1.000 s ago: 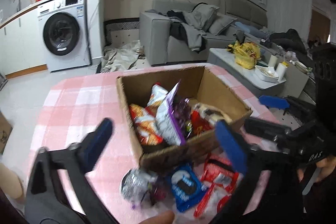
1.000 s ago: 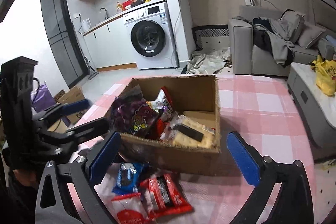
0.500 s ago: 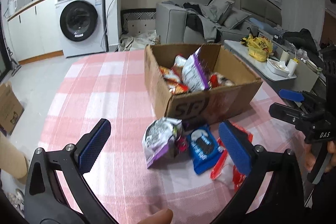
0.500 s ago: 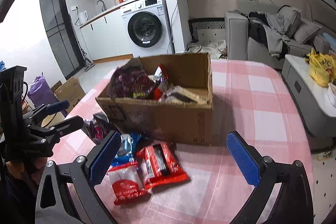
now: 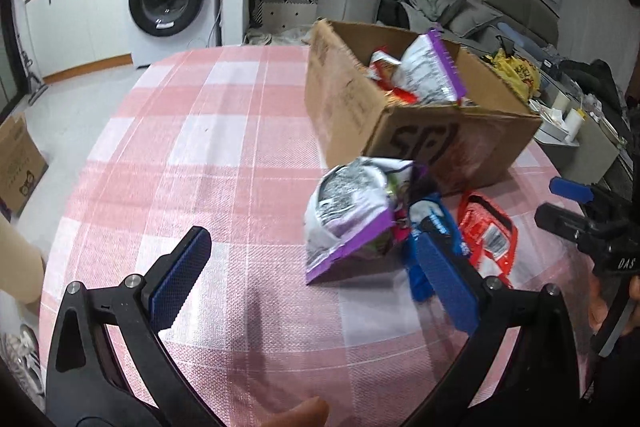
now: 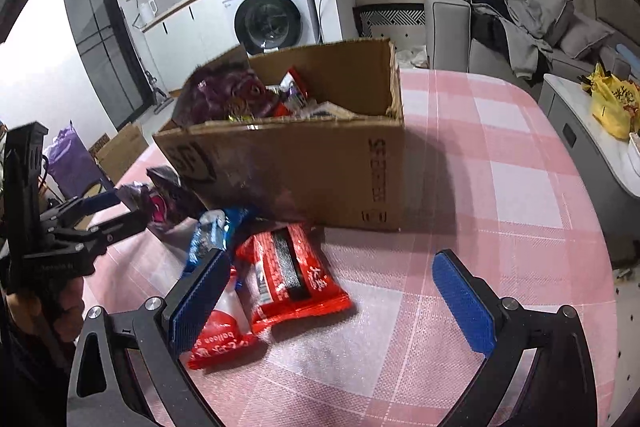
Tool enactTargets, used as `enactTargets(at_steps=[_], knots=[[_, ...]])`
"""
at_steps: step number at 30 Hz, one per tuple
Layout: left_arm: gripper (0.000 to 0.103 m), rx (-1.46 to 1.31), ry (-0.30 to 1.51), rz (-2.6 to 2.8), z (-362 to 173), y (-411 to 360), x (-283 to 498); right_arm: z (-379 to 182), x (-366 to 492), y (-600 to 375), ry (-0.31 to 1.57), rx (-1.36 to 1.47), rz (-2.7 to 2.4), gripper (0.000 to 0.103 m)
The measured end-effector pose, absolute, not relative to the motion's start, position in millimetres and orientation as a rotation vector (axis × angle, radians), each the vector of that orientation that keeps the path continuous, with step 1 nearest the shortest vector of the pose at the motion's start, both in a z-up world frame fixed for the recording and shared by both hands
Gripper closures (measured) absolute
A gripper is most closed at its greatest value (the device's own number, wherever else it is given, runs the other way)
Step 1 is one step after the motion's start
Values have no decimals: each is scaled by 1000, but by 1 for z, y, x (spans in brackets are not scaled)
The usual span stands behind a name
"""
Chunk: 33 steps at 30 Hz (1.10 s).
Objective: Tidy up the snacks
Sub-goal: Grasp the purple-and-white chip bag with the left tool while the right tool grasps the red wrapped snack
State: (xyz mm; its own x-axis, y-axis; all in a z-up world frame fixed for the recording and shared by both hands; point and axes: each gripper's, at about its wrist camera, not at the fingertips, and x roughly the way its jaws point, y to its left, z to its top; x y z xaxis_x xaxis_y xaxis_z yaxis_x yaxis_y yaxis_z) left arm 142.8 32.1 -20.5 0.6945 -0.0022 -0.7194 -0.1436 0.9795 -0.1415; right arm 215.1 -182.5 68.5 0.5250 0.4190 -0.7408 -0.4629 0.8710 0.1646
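Cardboard box: on the pink-checked bench, filled with snacks. Loose packets on the bench just near of it: purple bag, blue packet, red packets. Left gripper and right gripper: fingers spread wide, empty; purple bag just beyond the left fingers, red packets beside the right's left finger.

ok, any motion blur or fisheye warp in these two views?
Left wrist view: the cardboard box and purple snack bag are smeared by motion blur, and the checked tablecloth bows outward with dark vignette corners. Right wrist view: sharper, the red packet crisp, though the purple bag in the box is blurred.
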Motion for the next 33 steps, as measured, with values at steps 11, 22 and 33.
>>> enactTargets(at_steps=[11, 22, 33], knots=[[1, -213, 828, 68, -35, 40, 157, 34, 226, -169, 959, -130, 516, 0], [1, -231, 832, 10, -41, 38, 180, 20, 239, -161, 990, -163, 521, 0], [27, -252, 840, -107, -47, 28, 188, 15, 241, -153, 981, -189, 574, 13]])
